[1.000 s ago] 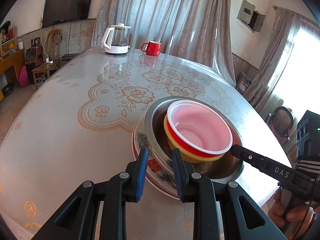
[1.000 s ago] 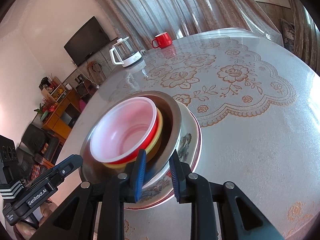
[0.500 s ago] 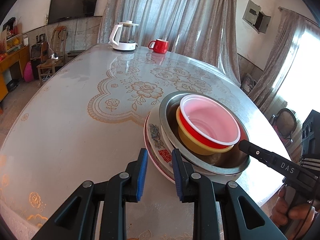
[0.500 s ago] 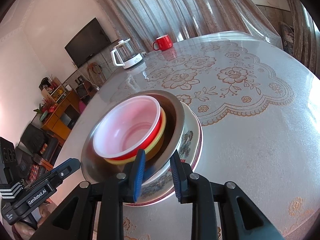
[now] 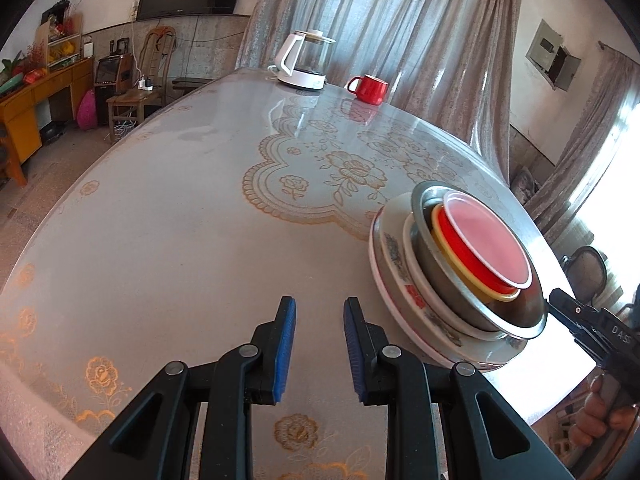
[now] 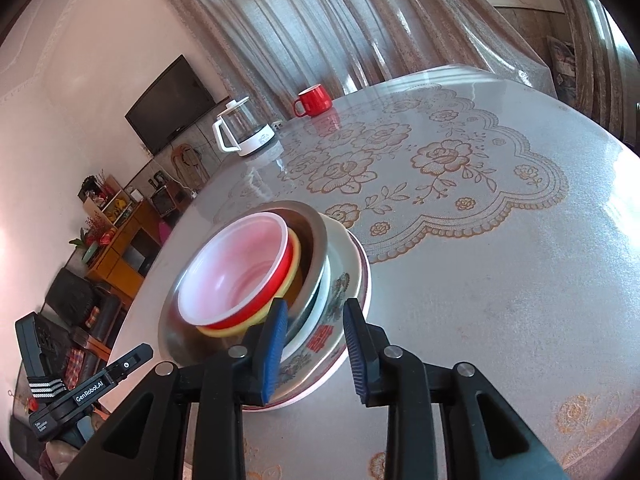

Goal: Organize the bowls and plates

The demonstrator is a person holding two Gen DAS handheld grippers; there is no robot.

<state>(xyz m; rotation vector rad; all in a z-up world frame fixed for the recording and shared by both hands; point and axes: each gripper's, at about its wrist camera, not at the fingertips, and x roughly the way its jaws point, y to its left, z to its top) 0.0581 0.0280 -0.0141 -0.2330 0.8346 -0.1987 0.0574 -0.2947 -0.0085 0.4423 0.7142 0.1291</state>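
A stack stands near the table's edge: a patterned plate [image 5: 394,256] [image 6: 338,292] at the bottom, a steel bowl [image 5: 444,276] [image 6: 314,236] on it, then a yellow bowl [image 5: 438,230] [image 6: 295,258] and a red bowl with a white inside [image 5: 484,246] [image 6: 236,272]. My left gripper [image 5: 319,322] is open and empty over bare table, left of the stack. My right gripper [image 6: 315,322] is open, its fingers on either side of the near rim of the plate and steel bowl, apart from them.
A white kettle [image 5: 304,60] [image 6: 244,130] and a red mug [image 5: 370,89] [image 6: 314,101] stand at the table's far side. The lace-patterned table [image 5: 180,220] drops off just beyond the stack. Chairs and a cabinet stand past the table.
My left gripper has drawn back off the stack's rim and swung left, so the stack now sits at its right. My right gripper has opened wider at the stack's rim.
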